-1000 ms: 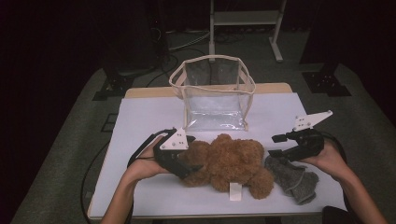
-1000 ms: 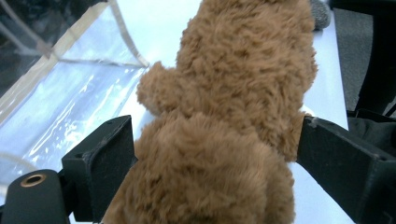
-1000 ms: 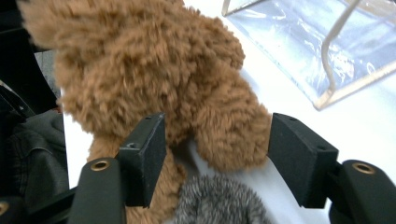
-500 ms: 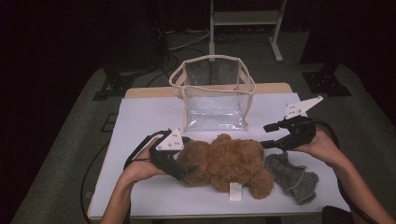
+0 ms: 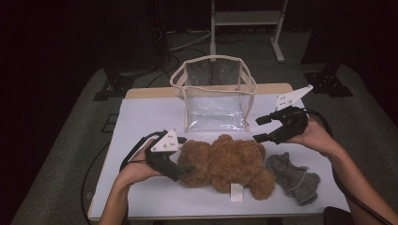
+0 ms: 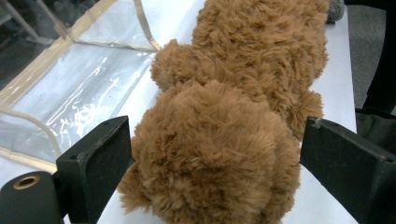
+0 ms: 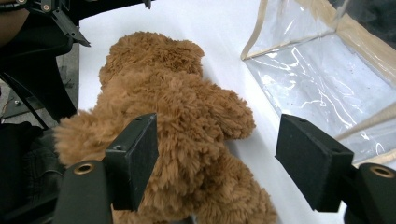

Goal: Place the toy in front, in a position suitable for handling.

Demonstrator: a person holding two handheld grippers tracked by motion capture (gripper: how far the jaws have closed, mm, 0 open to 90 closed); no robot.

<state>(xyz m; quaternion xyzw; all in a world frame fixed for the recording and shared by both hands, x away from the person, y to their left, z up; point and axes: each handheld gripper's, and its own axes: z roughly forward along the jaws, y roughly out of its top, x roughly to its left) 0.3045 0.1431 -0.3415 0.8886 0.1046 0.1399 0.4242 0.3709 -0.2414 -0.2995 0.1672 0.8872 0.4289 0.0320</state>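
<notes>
**Ana:** Dark room all round, and one white table (image 5: 141,117) lit in the middle. Where's the toy?

**Ben:** Near the front edge: a brown, shaggy plush teddy bear (image 5: 225,161) lying flat, just in front of the clear plastic bag with beige trim (image 5: 213,96). A grey knitted cloth (image 5: 291,176) lies by its right end.

**Ana:** Which way does it run?

**Ben:** Its long axis goes across the table, left to right. The rounded head end points at the left gripper (image 5: 180,171), the white tag (image 5: 236,192) end toward the grey cloth.

**Ana:** And the claws?

**Ben:** The left one straddles the head with its jaws spread; in the left gripper view I see fur between the pads and can't tell if they press. The right gripper (image 5: 260,129) hangs above the table beside the bag, jaws apart, having just been opening, nothing between them.

**Ana:** How will it handle?

**Ben:** Light, soft and squashy, I'd say; not fragile, not slippery. A limb would flop, so take the head or the thick trunk
</notes>
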